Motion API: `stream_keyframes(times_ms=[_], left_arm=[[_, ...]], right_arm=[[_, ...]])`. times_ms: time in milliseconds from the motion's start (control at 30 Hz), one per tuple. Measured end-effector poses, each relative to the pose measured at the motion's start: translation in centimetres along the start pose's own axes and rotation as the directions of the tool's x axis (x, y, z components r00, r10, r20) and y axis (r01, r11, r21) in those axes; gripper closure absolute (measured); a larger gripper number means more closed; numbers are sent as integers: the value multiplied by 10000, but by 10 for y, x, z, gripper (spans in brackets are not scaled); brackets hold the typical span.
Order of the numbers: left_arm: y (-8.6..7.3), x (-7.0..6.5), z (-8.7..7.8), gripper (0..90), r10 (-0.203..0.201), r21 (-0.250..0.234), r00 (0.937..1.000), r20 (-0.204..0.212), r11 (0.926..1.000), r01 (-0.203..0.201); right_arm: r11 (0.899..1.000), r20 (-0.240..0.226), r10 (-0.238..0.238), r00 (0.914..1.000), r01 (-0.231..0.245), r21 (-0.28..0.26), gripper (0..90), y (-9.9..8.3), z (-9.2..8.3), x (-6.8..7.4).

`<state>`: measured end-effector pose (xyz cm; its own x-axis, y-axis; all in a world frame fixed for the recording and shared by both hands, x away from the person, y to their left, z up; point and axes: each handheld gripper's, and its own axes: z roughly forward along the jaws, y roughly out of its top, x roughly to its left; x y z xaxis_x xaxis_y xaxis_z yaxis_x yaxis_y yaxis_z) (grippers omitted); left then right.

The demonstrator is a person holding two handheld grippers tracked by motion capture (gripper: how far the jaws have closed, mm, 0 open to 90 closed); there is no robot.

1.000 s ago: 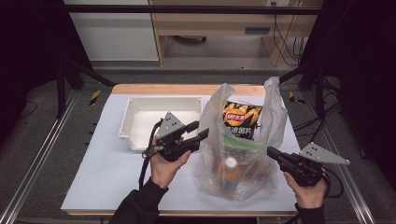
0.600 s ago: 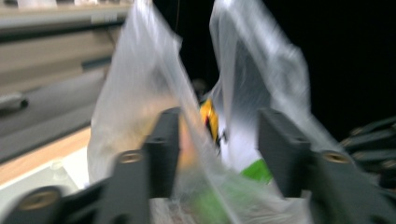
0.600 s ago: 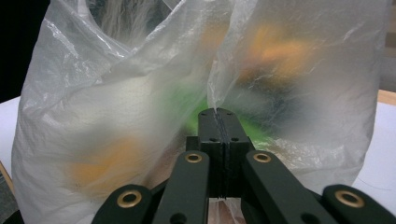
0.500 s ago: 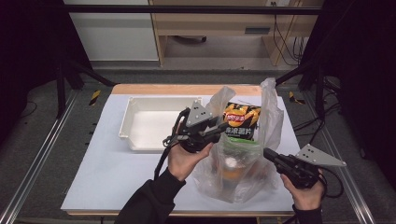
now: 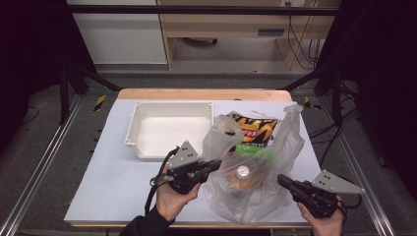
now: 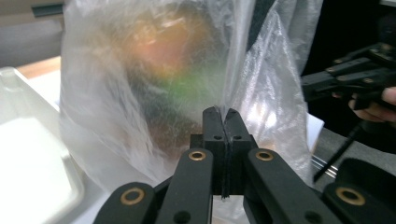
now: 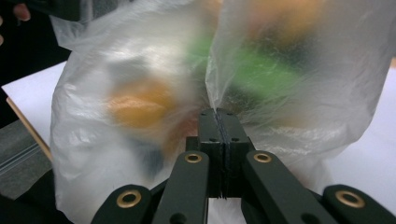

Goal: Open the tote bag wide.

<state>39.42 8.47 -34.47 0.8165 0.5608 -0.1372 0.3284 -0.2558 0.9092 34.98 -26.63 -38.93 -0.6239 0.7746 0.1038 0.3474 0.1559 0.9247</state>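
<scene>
At the far left of the work area a white plastic tray [image 5: 169, 129] sits empty on the pale surface [image 5: 113, 187], a shallow rectangle with rounded corners and a smooth, matte rim.

Just right of the tray's near corner is the left gripper [image 5: 212, 165]. Its black jaws have just been closing and now meet on a fold of the clear plastic bag [image 5: 255, 182], as the left gripper view shows: the pads [image 6: 215, 126] are pressed together with a thin pleat of film rising from between them. The bag lies immediately to the right of this gripper, so the bag's left wall is what it holds.

The bag stands in the middle of the surface, near the person, its thin crinkly film glossy and half see-through. Inside it, a snack packet [image 5: 253, 129] in orange, black and red leans at the far side, something green [image 5: 255, 150] lies below it, and an orange container with a round pale cap [image 5: 242, 172] sits low down. The bag's two handle loops rise loosely at the far end.

At the bag's right near side the right gripper [image 5: 281, 180] points left into the film; its jaws are closed tight on a pinch of the bag's right wall [image 7: 219, 100].

With each side pinched, the bag hangs between the two grippers, which stand about equally close; the mouth's opening runs from near to far, so any spreading would go left and right.
</scene>
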Motion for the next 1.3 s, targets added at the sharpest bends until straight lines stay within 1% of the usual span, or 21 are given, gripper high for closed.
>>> stream_keyframes(times_ms=[33,200,233,267,300,400,433,500,633,700,767,867,900,933,967,1000,1033,1067,1167,1200,1300], left_arm=[[-5,-1,0,900,-24,19,10000,-1,10000,24],[-31,1,7,900,-219,277,9997,80,9994,216],[-34,1,8,900,-273,324,9996,80,9991,270],[-38,1,10,900,-359,409,9993,118,9985,354],[-43,1,12,900,-491,535,9984,277,9974,475],[-57,-1,18,900,-362,935,9992,146,9950,347],[-62,0,21,900,-436,1057,9989,198,9935,412],[-69,0,27,900,-457,1266,9988,155,9910,434],[-79,-4,38,900,-48,1670,10000,-8,9860,49],[-83,-3,43,900,-47,1744,9999,-113,9846,66],[-88,-1,46,900,-98,1839,9997,-215,9829,136],[-94,1,50,891,-181,1843,9994,-281,9826,229],[-96,2,51,887,-157,1792,9994,-299,9836,208],[-96,2,51,887,-157,1792,9994,-299,9836,208],[-96,2,51,887,-146,1768,9994,-323,9840,200],[-96,2,51,887,-154,1738,9994,-319,9846,207],[-96,2,52,887,-165,1692,9993,-341,9853,220],[-96,2,52,887,-164,1678,9992,-358,9856,221],[-97,2,52,888,-79,1685,9991,-415,9856,148],[-97,2,53,887,-77,1688,9991,-415,9855,147],[-98,3,54,886,-67,1649,9990,-447,9862,140]], right_arm=[[9998,-50,142,9999,-141,147,898,-7,2,-1],[9982,-7,425,9991,-425,426,898,-20,7,-5],[9968,26,517,9987,-518,616,899,-26,9,-6],[9968,26,517,9987,-518,616,899,-26,9,-6],[9954,130,510,9986,-519,804,899,-30,11,-7],[9931,172,603,9980,-618,998,899,-34,14,-8],[9918,201,617,9979,-636,1111,899,-36,15,-8],[9857,375,658,9971,-708,1531,899,-41,20,-9],[9689,784,675,9946,-841,2329,897,-49,29,-9],[9617,1129,459,9925,-745,2639,892,-53,34,-11],[9560,1425,379,9891,-774,2830,872,-57,37,-13],[9543,1401,382,9894,-777,2885,831,-61,39,-14],[9613,1226,384,9917,-701,2664,769,-59,36,-12],[9613,1226,384,9917,-701,2664,769,-59,36,-12],[9672,1168,480,9920,-753,2426,725,-58,33,-11],[9780,1045,370,9938,-574,2004,659,-54,28,-10],[9900,1072,287,9938,-431,1343,542,-48,21,-8],[9900,1072,287,9938,-431,1343,542,-48,21,-8],[9995,1213,-1,9926,-38,322,426,-32,6,-3],[9999,1247,-19,9922,40,-165,384,-24,1,-1],[9969,1322,-41,9912,145,-776,315,-7,-4,3]])
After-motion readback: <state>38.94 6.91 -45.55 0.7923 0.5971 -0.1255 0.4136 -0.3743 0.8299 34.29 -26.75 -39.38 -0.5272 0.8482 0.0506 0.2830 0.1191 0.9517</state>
